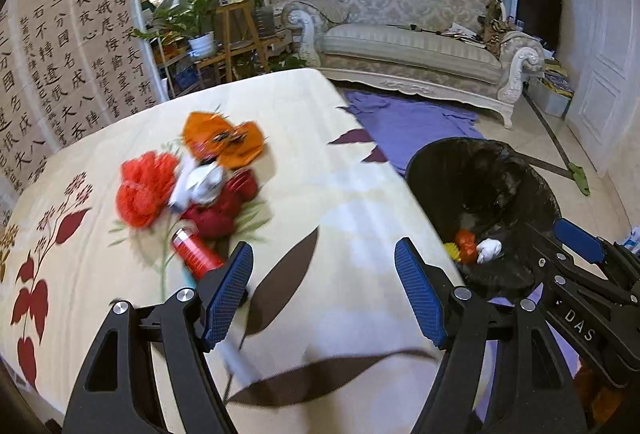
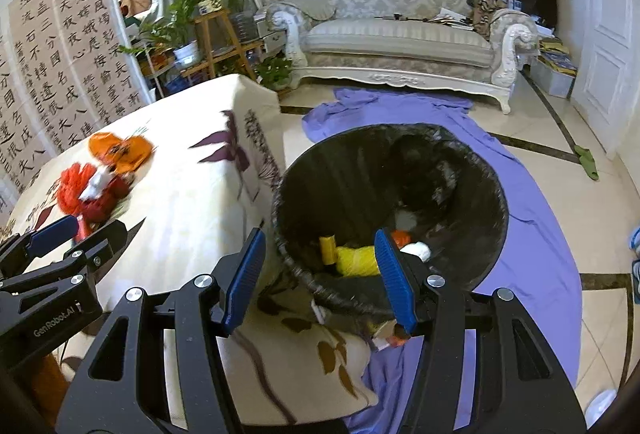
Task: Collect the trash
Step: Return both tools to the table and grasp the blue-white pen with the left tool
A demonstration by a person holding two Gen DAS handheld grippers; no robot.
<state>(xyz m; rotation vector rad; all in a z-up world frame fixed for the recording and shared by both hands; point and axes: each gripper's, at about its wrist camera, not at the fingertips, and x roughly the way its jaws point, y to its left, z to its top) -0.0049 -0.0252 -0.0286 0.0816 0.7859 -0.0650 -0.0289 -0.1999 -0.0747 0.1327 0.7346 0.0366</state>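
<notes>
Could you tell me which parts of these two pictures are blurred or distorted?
Left wrist view: the trash pile on the table is motion-smeared, while the sofa stays sharp; fisheye bends the room edges. Right wrist view: the bin rim is slightly smeared, and the hand-held gripper looks crisp.

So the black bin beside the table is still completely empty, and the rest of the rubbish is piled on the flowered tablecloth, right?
Not quite: the black bin is not empty. The right wrist view shows a yellow item, something orange and a white crumpled piece already at its bottom. The rest holds: a pile of red and orange rubbish lies on the flowered tablecloth.
</notes>
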